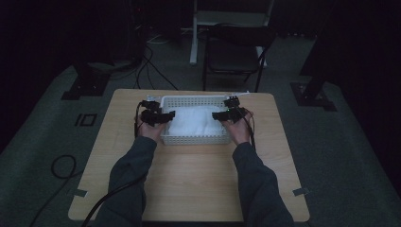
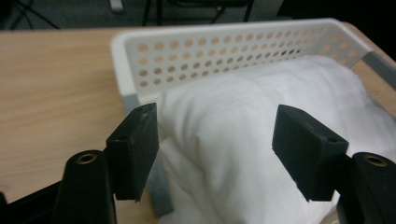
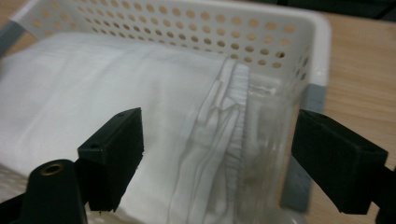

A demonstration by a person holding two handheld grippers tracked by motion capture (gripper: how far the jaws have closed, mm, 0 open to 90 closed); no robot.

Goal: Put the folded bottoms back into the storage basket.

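A white perforated basket (image 1: 194, 140) stands at the far middle of the wooden table, with a folded white cloth (image 1: 196, 120) lying in it. My left gripper (image 1: 168, 115) is at the basket's left end and my right gripper (image 1: 215, 115) at its right end, both pointing inward. In the left gripper view the left gripper (image 2: 215, 121) is open, its jaws wide apart over the cloth (image 2: 243, 93) and touching nothing. In the right gripper view the right gripper (image 3: 219, 126) is open over the cloth's (image 3: 93, 84) edge, where a clear plastic wrap (image 3: 233, 116) shows beside the basket wall (image 3: 187, 28).
The wooden table (image 1: 189, 179) lies bare in front of the basket, with the person's forearms over it. A dark chair (image 1: 234, 54) stands behind the table's far edge. Cables (image 1: 64, 165) trail on the floor at the left, and black stand bases (image 1: 312, 94) flank the table.
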